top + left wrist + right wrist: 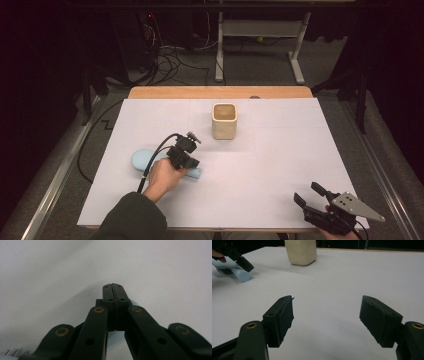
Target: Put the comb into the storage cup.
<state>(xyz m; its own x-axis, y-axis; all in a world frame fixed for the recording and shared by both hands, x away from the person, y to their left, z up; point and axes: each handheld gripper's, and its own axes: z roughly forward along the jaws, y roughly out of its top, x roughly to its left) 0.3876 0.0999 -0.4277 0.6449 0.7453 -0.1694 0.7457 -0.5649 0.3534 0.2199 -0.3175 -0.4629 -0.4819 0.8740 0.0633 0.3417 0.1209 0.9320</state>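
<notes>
Two tools and two objects were recorded on the white counter (280, 165).

High view: The pale blue brush (142, 159) lay flat at about 8 o'clock from the counter's centre. Its rounded head pointed to 9 o'clock and its handle to 3 o'clock. The left tool (192, 162), carried by the left hand (162, 177), sat over the handle, probably because that narrow part suits a grasp better than the broad head. The cream square cup (224, 121) stood upright and open-mouthed at 12 o'clock, well apart from the brush, and was a likely receptacle for it. The right tool (310, 195) waited at 5 o'clock near the counter's edge, clear of the work.

Left gripper view: The left tool (115, 290) was closed, pad against pad, with nothing seen between the pads. Pale blue of the brush (115, 340) showed beneath the jaws. Whether the jaws pressed on the handle could not be told.

Right gripper view: The right tool (327, 315) was open and empty, its jaws set wide above bare counter. At 11 o'clock the cup (300, 252) stood. At 10 o'clock the brush (240, 275) lay bristles down, with the left tool (245, 263) on or just above its handle. This aim suggested readiness to assist.
</notes>
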